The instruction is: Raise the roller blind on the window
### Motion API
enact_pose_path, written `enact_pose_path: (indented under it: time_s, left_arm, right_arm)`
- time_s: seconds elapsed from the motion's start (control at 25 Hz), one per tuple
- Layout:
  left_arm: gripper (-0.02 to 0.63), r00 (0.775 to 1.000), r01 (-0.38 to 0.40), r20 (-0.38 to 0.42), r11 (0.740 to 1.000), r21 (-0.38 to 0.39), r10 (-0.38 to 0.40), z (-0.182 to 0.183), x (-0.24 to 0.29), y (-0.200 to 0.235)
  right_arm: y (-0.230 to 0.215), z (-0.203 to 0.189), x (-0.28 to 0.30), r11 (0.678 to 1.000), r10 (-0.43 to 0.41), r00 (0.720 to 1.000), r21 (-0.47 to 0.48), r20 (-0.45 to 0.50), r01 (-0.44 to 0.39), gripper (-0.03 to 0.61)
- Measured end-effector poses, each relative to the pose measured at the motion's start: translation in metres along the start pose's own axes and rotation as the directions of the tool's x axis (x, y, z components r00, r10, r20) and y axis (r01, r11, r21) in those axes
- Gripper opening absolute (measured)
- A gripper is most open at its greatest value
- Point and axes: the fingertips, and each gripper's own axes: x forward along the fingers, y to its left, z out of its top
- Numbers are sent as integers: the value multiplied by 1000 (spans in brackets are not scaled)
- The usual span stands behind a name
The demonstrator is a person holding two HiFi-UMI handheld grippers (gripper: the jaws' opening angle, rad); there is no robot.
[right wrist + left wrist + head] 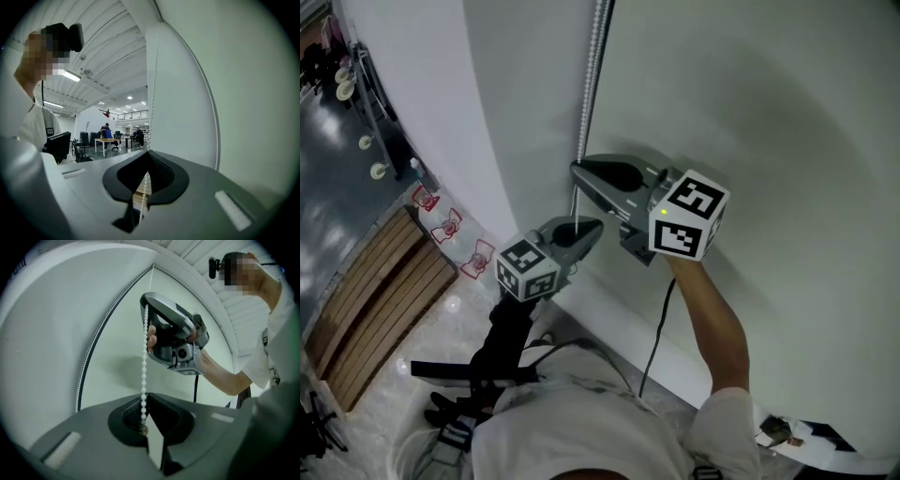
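Bead chain: the chain (587, 103) hangs straight down along the left edge of the roller blind (769, 112). Its long axis is vertical, and it passes through both of my claws.

Right claw: my right claw (579, 171) is clenched on the chain. Its own view shows the beads pinched where the jaws meet and trailing out below.

Left claw: my left claw (586, 228) sits just beneath the right one. Its jaws stand slightly apart, with a pale wedge of blind showing between them. The chain threads down through that gap, and I judge it loose there, not gripped.

Key relation: the right claw is above and the left below, both on the same vertical line of chain and close together. The free chain I need lies upward from both claws, toward the top of the window.

Step in hand: I judge this a downward haul on the chain by the right claw.

Next move calls for: the right claw has little room left above the left one. I expect to clench the left claw on the chain, release the right, and reach it straight up along the beads.

Risk: if the right lets go before the left has bitten, the chain could run back.
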Motion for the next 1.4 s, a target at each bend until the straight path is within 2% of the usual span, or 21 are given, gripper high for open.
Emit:
enact_pose_path:
  time_s: [0.44,0.52,0.6,0.64,0.72,0.84,1.16,1.4]
  left_arm:
    - [-2,1000,11,7,1000,-6,-11,3,4,-1]
    - [-2,1000,16,11,1000,-4,-16,4,5,-3]
    - [-2,1000,21,17,1000,-1,-21,5,5,-4]
    - [-2,999,25,20,1000,0,-25,6,6,-5]
    - [-2,999,33,23,999,4,-33,7,8,-6]
    - [-2,999,42,21,999,3,-42,5,8,-9]
    - [-2,998,56,10,998,-7,-56,-2,10,-15]
    - [-2,998,60,6,998,-5,-60,0,11,-15]
  right_arm:
    - [7,-49,-5,995,14,999,98,-36,-10,3]
    - [9,-45,-8,998,12,1000,65,-21,-11,5]
    - [11,-41,-8,999,4,999,-34,-34,-5,8]
    - [11,-38,-8,997,2,999,-73,-43,-5,42]
    - [6,-20,-10,997,8,1000,-77,-18,-9,198]
    - [-10,30,-17,995,-20,997,-92,71,27,215]
    - [-20,161,-19,964,-26,981,-254,192,75,188]
    - [-17,212,-23,955,-14,958,-279,287,98,121]
